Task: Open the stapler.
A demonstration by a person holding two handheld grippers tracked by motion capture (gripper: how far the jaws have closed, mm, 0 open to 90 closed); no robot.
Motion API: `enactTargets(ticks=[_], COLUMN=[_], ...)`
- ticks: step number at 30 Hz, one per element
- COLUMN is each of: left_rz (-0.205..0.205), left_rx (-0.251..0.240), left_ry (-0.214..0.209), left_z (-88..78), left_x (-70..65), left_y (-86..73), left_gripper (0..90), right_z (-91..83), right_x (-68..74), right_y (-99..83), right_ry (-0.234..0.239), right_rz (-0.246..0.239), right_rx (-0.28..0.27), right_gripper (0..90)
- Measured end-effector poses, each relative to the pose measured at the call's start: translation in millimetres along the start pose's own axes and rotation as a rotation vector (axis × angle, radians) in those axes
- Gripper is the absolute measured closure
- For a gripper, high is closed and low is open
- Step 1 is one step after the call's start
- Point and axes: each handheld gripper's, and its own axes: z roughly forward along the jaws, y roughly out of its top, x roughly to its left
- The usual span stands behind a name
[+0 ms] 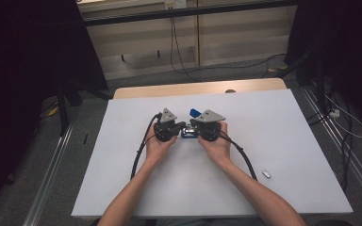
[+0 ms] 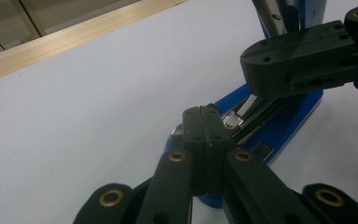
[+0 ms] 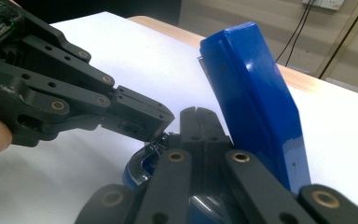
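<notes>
A blue stapler (image 1: 190, 129) lies open near the middle of the tabletop (image 1: 287, 141), nearer its far edge, its lid tilted up. The left gripper (image 1: 181, 126) and right gripper (image 1: 194, 126) meet over its base, jaws pressed together, gripping nothing.

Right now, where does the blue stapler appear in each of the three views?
High view: blue stapler sits mid-table, between the two grippers.
Left gripper view: its open base runs up to the right from the shut left gripper.
Right gripper view: its raised blue top stands just right of the shut right gripper.
Shared landmark: the white table with its wooden far edge.
</notes>
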Motion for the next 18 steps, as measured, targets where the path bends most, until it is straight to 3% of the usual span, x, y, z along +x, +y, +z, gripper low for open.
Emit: enactTargets(ticks=[2, 9, 12, 18], left_rz=[-0.014, 0.030, 0.003, 0.017], left_rx=[-0.003, 0.001, -0.004, -0.005], left_ry=[-0.007, 0.012, -0.004, 0.002], left_z=[0.2, -0.2, 0.1, 0.0], left_x=[0.1, -1.6, -0.3, -1.1], left_y=[-0.4, 0.4, -0.5, -0.5], left_gripper=[90.0, 90.0, 90.0, 90.0], right_z=[0.0, -0.9, -3.2, -6.6], right_x=[0.5, 0.4, -1.6, -4.5], right_y=[0.2, 0.4, 1.4, 2.6], right_ry=[-0.004, -0.016, -0.020, -0.023], right_rz=[0.003, 0.008, 0.011, 0.018], right_rx=[0.001, -0.002, -0.004, -0.007], right_gripper=[90.0, 90.0, 90.0, 90.0])
